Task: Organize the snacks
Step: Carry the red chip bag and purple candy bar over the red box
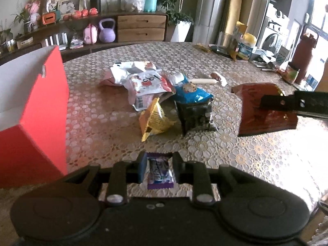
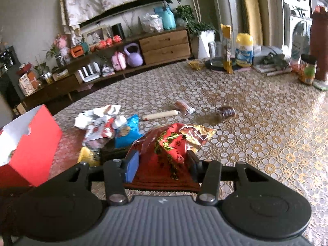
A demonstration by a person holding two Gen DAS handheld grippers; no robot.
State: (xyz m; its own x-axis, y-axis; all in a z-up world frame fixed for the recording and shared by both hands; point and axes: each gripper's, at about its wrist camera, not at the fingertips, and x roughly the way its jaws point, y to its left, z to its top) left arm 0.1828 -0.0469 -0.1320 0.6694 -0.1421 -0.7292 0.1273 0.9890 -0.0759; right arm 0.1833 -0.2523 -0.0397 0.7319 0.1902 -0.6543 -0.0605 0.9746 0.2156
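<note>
Between the left tongs (image 1: 158,169), a purple snack packet (image 1: 160,172) sits clamped.

Home living/dining room, not a lab. Evidence: round table (image 1: 235,153) with a lace-pattern cloth filled the centre of both views. Along the far wall, upper left of frame, sat a low wooden sideboard (image 2: 166,45) with two drawers, a framed photo (image 1: 70,4), a purple kettlebell (image 1: 106,30) and a pink case (image 1: 90,33) on the shelf below. Potted plant (image 1: 174,10) in a white planter stood top centre. Washing machine (image 2: 299,34) showed at upper right, next to a window. Household clutter was at the table's far edge: jar (image 2: 244,50), dark red flask (image 1: 305,55).
</note>
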